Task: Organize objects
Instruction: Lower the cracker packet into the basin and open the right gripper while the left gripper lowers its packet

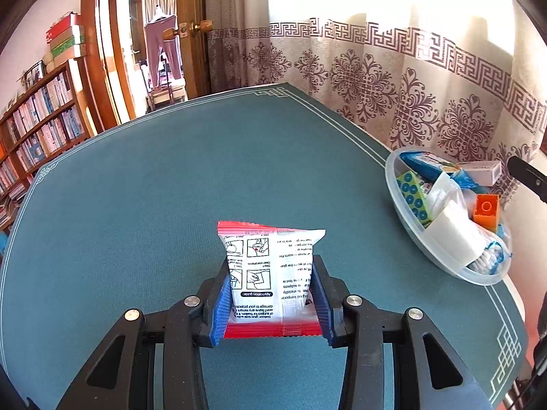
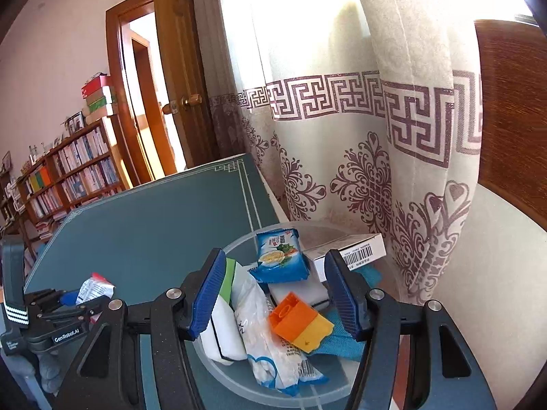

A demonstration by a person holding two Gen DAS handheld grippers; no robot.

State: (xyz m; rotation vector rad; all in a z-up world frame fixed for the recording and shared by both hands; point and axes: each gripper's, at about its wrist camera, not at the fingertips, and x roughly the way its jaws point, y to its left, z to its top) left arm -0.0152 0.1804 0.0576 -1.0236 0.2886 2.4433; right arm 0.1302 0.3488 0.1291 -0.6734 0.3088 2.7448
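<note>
The left gripper (image 1: 271, 294) pinches a white and red packet (image 1: 273, 273) between its blue pads, holding it above the green table (image 1: 171, 188). Ahead and to its right sits a clear bowl (image 1: 403, 212) heaped with items. The right gripper (image 2: 275, 294) hovers over that bowl, jaws spread and empty, with an orange and yellow block (image 2: 299, 321), a blue snack bag (image 2: 278, 256) and a white box (image 2: 345, 249) below it.

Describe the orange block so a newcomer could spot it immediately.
On the green table, find the clear plastic bowl by the patterned curtain. The orange block lies on top of the pile inside, studded, joined to a yellow piece; everything around it is white or blue packaging.
</note>
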